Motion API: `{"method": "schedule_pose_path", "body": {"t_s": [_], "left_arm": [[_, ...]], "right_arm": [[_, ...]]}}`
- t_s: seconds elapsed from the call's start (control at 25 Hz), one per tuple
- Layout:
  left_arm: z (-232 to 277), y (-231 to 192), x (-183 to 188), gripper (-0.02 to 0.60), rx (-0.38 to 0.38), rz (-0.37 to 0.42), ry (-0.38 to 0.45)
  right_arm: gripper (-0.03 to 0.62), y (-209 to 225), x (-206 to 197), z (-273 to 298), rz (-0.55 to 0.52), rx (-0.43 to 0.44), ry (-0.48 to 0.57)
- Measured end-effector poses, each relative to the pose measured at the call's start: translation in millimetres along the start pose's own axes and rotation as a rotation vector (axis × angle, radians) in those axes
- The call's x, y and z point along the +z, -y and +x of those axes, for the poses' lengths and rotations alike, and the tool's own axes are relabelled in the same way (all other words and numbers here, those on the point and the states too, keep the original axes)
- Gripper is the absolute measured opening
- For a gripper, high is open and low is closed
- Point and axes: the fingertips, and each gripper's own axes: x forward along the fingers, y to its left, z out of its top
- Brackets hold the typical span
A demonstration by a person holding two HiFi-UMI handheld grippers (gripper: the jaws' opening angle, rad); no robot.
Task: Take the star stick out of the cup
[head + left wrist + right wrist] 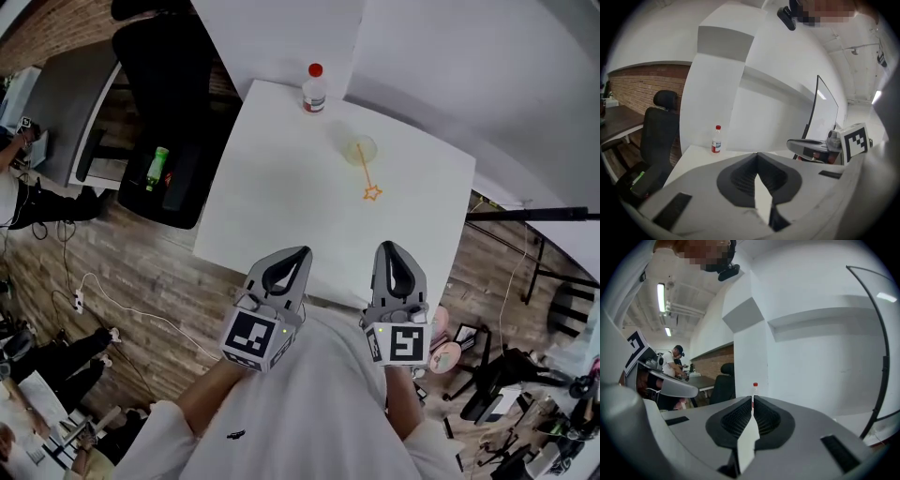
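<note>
A clear cup (360,150) stands toward the far right of the white table (281,197). An orange star stick (366,173) leans out of it, its star (372,193) pointing toward me. Both grippers hover close to my body over the table's near edge, well short of the cup. My left gripper (298,253) is shut with nothing in it, and its jaw tips meet in the left gripper view (757,153). My right gripper (389,247) is likewise shut and empty (753,397). Neither gripper view shows the cup or the stick.
A red-capped plastic bottle (314,89) stands at the table's far edge, left of the cup (716,139). A black office chair (164,112) with a green item (157,169) is left of the table. Stands and cables (525,272) lie to the right.
</note>
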Motion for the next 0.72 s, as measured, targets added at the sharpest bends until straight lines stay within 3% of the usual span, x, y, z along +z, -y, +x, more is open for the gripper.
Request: {"method": "schedule_pose_path", "body": {"t_s": [0.24,0.72], "left_arm": [[13.8,-8.8,-2.8,-0.005,0.051,-0.036,-0.005],[31.9,-14.8,-13.7,-0.005,0.101,-0.047,-0.051]], "right_arm": [[0.003,6.9,-14.2,18.6,0.000,0.042,-0.031],[0.108,22.4,-36.3,53.4,0.000,0.089,-0.075]]}}
